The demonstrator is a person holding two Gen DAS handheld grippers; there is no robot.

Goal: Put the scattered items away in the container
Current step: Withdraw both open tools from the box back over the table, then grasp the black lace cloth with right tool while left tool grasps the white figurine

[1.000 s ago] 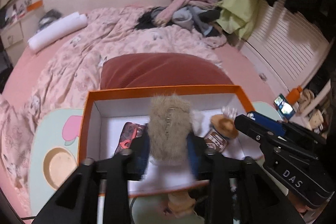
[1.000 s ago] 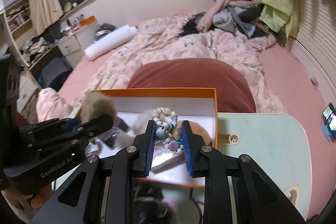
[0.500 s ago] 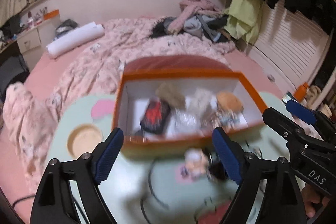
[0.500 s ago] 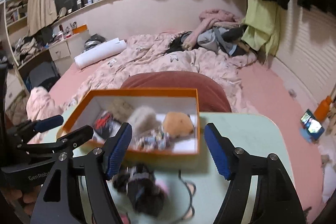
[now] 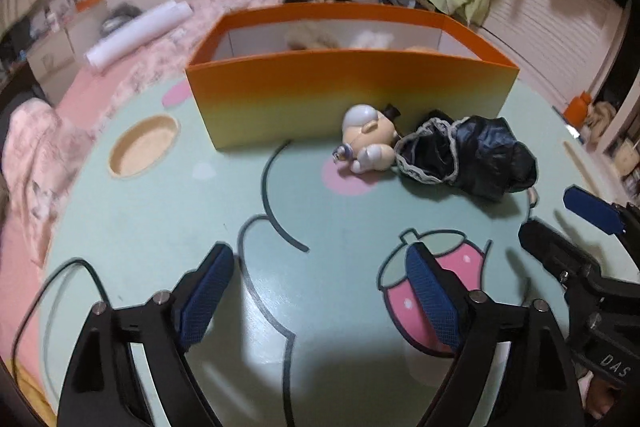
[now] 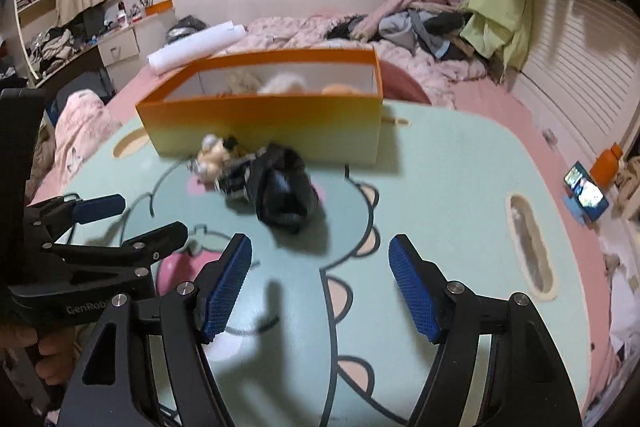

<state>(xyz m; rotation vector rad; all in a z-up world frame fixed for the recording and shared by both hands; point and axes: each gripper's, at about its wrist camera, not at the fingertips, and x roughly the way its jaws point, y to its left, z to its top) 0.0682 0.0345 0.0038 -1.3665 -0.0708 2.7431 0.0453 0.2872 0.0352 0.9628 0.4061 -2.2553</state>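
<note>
My left fingers (image 5: 318, 291) were opening, nothing between them; my right fingers (image 6: 320, 287) stood wide and empty. Above both, mid-frame, a small doll (image 5: 368, 143) lay touching a crumpled black pouch (image 5: 472, 159), just before the orange box (image 5: 352, 95). The doll looked hard, light and smooth, best pinched across the body; the pouch soft and limp, best gathered at a fold. The worktop (image 5: 160, 227) around them lay open, but the near box wall stood tall.
</note>
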